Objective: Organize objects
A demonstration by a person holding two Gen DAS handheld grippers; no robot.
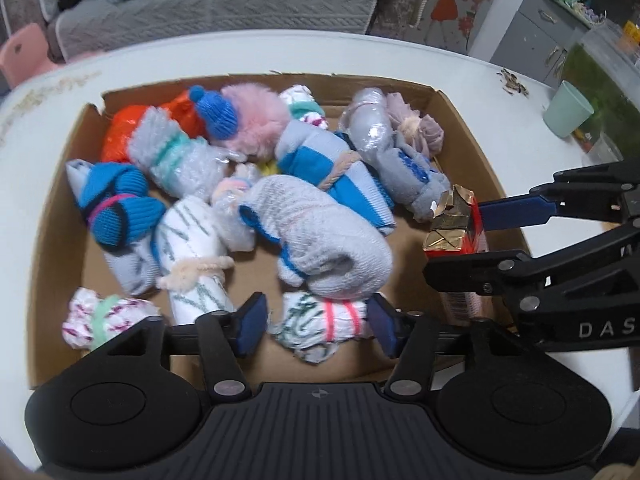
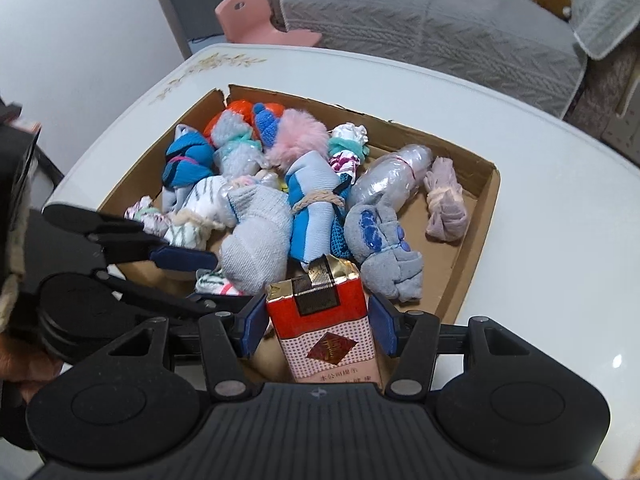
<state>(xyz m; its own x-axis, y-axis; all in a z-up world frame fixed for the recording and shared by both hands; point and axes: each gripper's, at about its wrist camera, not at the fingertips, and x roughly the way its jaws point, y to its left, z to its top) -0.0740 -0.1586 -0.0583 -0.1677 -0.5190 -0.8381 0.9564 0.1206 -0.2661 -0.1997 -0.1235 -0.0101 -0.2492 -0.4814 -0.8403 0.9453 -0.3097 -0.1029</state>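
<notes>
A shallow cardboard box (image 1: 60,208) (image 2: 486,200) on a white table (image 1: 280,52) holds several rolled sock bundles. My left gripper (image 1: 318,326) (image 2: 224,280) reaches into the near side of the box. A white sock bundle with pink bands (image 1: 320,320) lies between its pads; the right pad is at the bundle's end and a slim gap shows at the left pad. My right gripper (image 2: 318,328) (image 1: 456,240) is shut on a red cigarette pack with a gold foil top (image 2: 320,312) (image 1: 452,224), held upright over the box's near right corner beside a grey-and-blue sock roll (image 2: 384,256).
A mint green cup (image 1: 568,110) and a clear tank (image 1: 600,76) stand at the table's far right. A grey sofa (image 2: 440,28) and a pink child's chair (image 2: 256,16) lie beyond the table. A hand (image 2: 24,364) holds the left gripper.
</notes>
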